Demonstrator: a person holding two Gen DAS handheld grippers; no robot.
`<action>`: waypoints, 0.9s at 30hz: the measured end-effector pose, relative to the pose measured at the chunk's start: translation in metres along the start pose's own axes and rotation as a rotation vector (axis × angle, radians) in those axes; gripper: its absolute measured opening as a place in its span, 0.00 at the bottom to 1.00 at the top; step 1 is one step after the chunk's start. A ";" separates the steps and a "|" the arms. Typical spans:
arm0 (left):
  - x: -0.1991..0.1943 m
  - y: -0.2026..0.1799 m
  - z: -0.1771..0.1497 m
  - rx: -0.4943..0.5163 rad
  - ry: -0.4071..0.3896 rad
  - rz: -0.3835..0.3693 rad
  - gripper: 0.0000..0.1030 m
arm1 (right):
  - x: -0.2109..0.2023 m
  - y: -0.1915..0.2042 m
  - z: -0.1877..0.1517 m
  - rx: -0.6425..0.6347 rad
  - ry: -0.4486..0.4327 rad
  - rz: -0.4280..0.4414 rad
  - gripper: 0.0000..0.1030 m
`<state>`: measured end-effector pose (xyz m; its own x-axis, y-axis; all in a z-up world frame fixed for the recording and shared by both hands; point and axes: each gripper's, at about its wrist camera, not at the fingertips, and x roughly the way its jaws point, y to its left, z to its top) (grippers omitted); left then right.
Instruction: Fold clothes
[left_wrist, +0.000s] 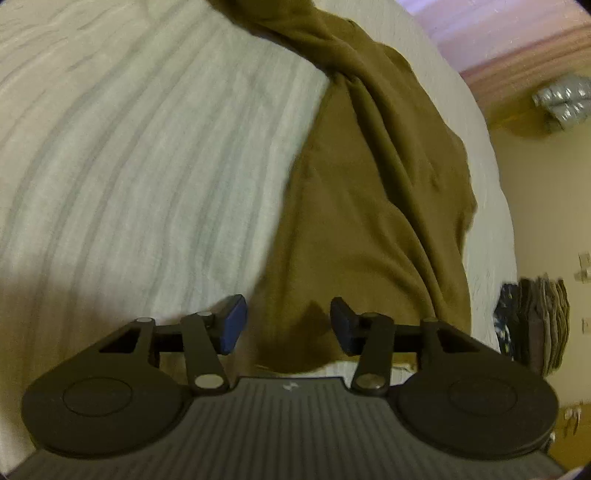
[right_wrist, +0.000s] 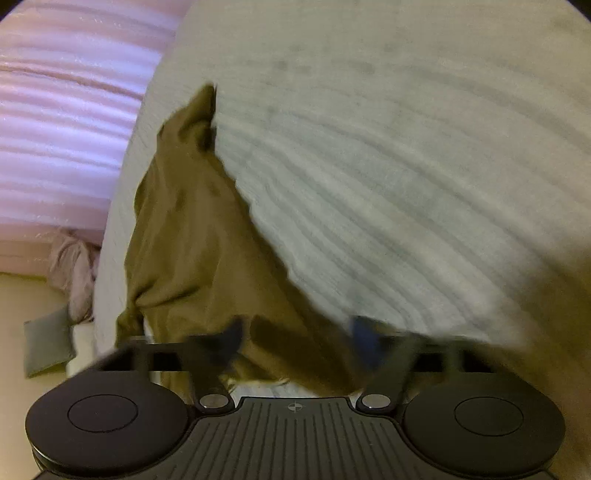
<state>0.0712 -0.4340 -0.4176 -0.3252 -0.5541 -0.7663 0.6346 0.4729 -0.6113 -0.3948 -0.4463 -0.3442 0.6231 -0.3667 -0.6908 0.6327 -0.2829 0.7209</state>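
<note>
Olive-brown crumpled cotton garment (left_wrist: 373, 206) is lying w/ long axis running 12–6 o'clock; left gripper (left_wrist: 288, 325) & right gripper (right_wrist: 295, 341) are both hovering half-open, empty, over its near hem.

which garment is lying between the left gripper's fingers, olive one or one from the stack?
The olive garment, spread loose on the white bedspread ahead of the left gripper. The folded stack sits far right, off the bed.

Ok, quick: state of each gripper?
Left gripper: open, over the olive garment, holding nothing.
Right gripper: open, blurred, over the garment's edge.
</note>
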 end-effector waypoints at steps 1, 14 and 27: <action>-0.007 -0.001 -0.004 0.003 -0.009 -0.018 0.02 | 0.005 0.000 0.000 0.005 0.043 0.016 0.11; -0.161 -0.003 -0.114 0.085 -0.107 0.036 0.01 | -0.109 0.021 0.005 -0.274 0.123 -0.046 0.03; -0.141 0.014 -0.169 0.032 0.004 0.204 0.08 | -0.101 -0.013 -0.042 -0.446 0.264 -0.306 0.34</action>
<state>0.0076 -0.2334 -0.3513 -0.1903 -0.4461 -0.8745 0.7096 0.5531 -0.4365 -0.4467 -0.3687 -0.2859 0.4392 -0.0783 -0.8950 0.8976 0.0797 0.4336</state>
